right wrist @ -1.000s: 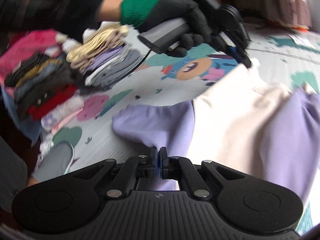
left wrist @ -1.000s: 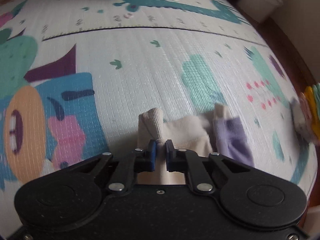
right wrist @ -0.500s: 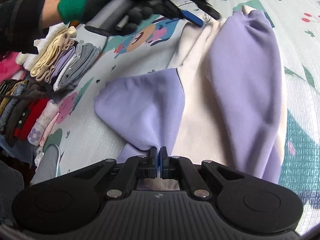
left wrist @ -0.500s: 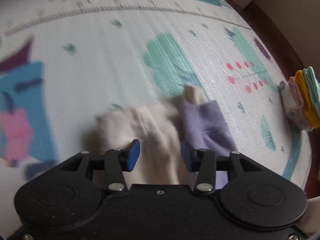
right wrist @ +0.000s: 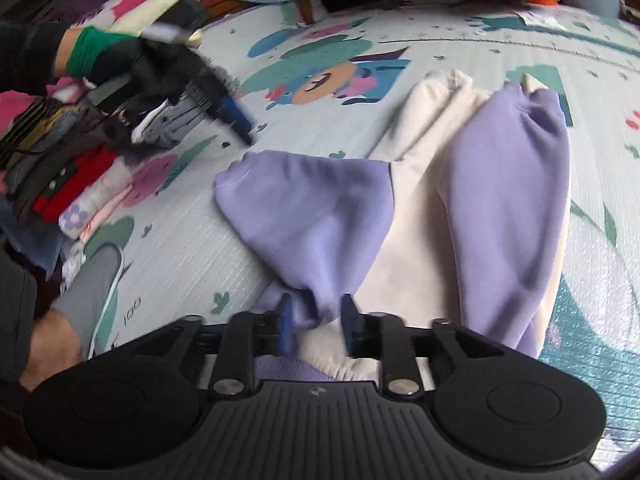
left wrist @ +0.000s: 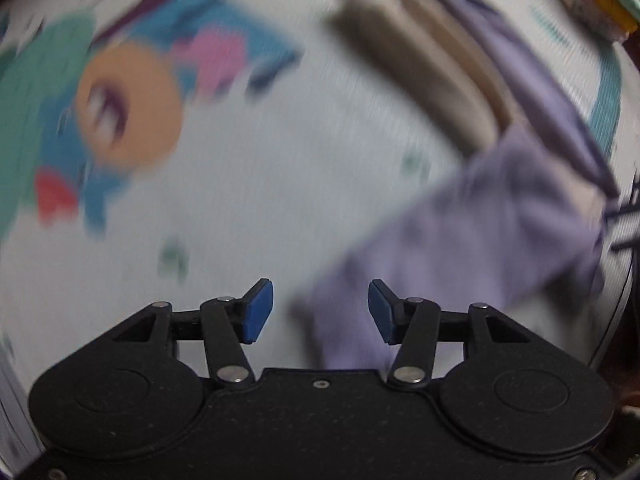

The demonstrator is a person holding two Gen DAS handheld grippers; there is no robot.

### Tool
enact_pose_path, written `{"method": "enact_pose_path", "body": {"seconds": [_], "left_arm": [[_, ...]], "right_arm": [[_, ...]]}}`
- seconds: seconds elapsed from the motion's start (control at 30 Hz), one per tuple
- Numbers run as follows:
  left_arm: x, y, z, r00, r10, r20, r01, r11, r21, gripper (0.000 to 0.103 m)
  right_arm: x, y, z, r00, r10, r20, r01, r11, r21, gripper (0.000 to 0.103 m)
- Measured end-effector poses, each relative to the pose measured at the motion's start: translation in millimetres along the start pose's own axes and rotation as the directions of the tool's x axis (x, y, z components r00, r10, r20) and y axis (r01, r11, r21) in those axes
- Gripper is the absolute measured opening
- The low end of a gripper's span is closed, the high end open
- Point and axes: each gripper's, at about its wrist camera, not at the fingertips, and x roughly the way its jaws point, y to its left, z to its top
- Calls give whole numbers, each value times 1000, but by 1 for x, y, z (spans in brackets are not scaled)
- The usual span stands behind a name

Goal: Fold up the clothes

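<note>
A purple and cream garment (right wrist: 440, 200) lies partly folded on the patterned play mat (right wrist: 480, 32). My right gripper (right wrist: 317, 322) sits at its near edge. Its jaws are opening, with a fold of purple cloth still standing between the pads and no clear pressure on it. A black-gloved hand (right wrist: 140, 68) carries my left gripper (right wrist: 236, 120) above the mat, left of the garment. In the blurred left wrist view, the left gripper (left wrist: 320, 310) points steeply down with its jaws opening. The garment's purple part (left wrist: 480, 240) lies below and between the pads, untouched.
Stacks of folded clothes (right wrist: 60, 160) line the mat's left side, and another folded pile (left wrist: 592, 0) sits at the far right in the left wrist view. A person's grey-socked foot (right wrist: 92, 280) rests at the near left. A cartoon bear print (right wrist: 320, 80) marks the mat's middle.
The left gripper let go of the cream end, opened, and swung back across the mat to above the purple part. The right gripper's jaws went from shut on the purple fold to parted.
</note>
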Motion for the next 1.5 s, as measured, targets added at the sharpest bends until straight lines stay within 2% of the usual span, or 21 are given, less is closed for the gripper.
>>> {"method": "enact_pose_path", "body": {"seconds": [0.07, 0.2, 0.33, 0.47, 0.6, 0.63, 0.67, 0.7, 0.73, 0.77, 0.87, 0.97, 1.07, 1.2, 1.3, 1.4, 1.5], "left_arm": [[5, 6, -24, 1000, -24, -15, 24, 1000, -18, 52], [14, 14, -44, 999, -38, -3, 38, 997, -73, 52], [19, 28, -43, 994, -95, 60, 105, 976, -193, 52], [24, 28, -35, 991, -96, 92, 114, 971, -210, 54], [27, 14, -23, 988, -114, 101, 135, 961, -241, 54], [29, 9, -20, 988, -115, 99, 136, 961, -240, 52], [31, 3, -18, 992, -86, 97, 107, 967, -232, 47], [33, -4, -16, 995, -47, 92, 66, 975, -213, 45], [33, -10, -14, 996, -20, 90, 36, 982, -183, 29], [31, -14, -11, 995, -29, 93, 43, 987, -153, 7], [18, -28, 8, 993, -30, 116, 34, 999, -37, 7], [0, -43, 35, 984, -64, 167, 63, 998, 12, 7], [-15, -66, 62, 976, -79, 204, 54, 990, 128, 7], [-39, -94, 78, 966, -105, 237, 38, 962, 270, 5], [-51, -111, 83, 960, -112, 257, 7, 926, 377, 5], [-56, -123, 86, 957, -121, 265, -7, 901, 434, 4], [-50, -122, 84, 963, -101, 251, -21, 896, 443, 4]], "right_arm": [[-4, 4, -2, 1000, 1, -10, -1, 999, -39, 35], [-11, 10, -8, 999, -8, -34, 5, 997, -82, 37], [-5, 15, -8, 998, -40, -51, 34, 993, -110, 39], [3, 21, -6, 996, -71, -53, 63, 987, -150, 41], [5, 19, -7, 995, -85, -54, 77, 987, -142, 51], [5, 18, -7, 995, -87, -54, 79, 988, -136, 52], [4, 17, -8, 995, -89, -51, 81, 988, -130, 52], [4, 16, -8, 995, -90, -48, 83, 989, -124, 54], [3, 15, -8, 995, -91, -44, 86, 989, -119, 57], [3, 15, -8, 995, -94, -40, 89, 989, -116, 58], [4, 13, -8, 994, -102, -28, 99, 989, -108, 62], [8, 14, -7, 994, -103, -22, 100, 990, -98, 66], [14, 13, -5, 996, -88, -18, 87, 993, -83, 66], [15, 13, -6, 989, -145, -17, 142, 983, -116, 65], [-2, 6, -15, 990, -142, 8, 142, 985, -101, 65], [-23, 2, -38, 986, -163, 21, 164, 981, -106, 65], [-32, 1, -57, 986, -165, -6, 164, 985, -51, 65]]}}
